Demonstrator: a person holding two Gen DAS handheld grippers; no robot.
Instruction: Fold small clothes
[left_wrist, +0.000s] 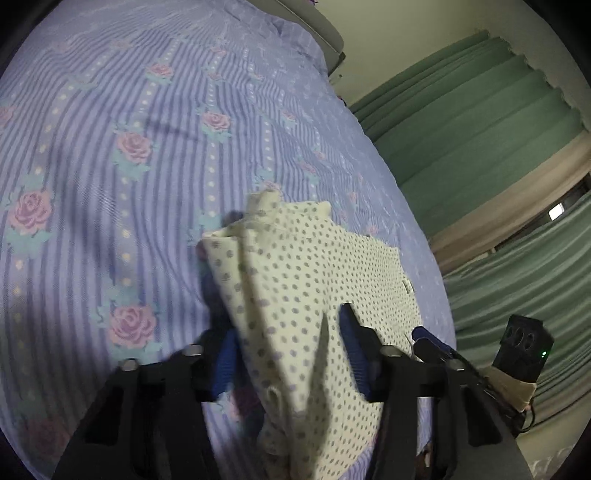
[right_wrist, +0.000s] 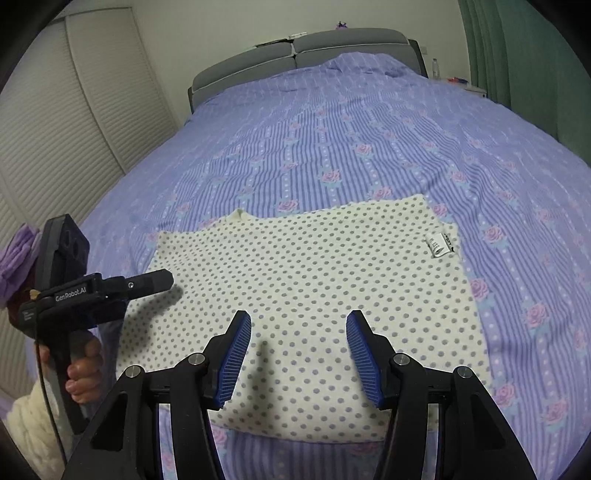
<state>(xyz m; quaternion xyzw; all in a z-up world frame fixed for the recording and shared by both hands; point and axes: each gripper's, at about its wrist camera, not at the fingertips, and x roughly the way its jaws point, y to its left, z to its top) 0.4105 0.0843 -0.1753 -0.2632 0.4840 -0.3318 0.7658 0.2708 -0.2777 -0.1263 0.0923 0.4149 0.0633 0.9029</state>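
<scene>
Blue-padded right gripper hovers with jaws spread and empty over the polka-dot garment, spread flat on the bedspread ahead. Left gripper has cloth bunched between its jaws; whether they pinch is unclear. Likely mid-fold; next needs a firm edge grip.

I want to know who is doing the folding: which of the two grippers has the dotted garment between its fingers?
The left gripper: the cream polka-dot garment drapes up between its blue pads. The right gripper hovers open above flat cloth.
</scene>
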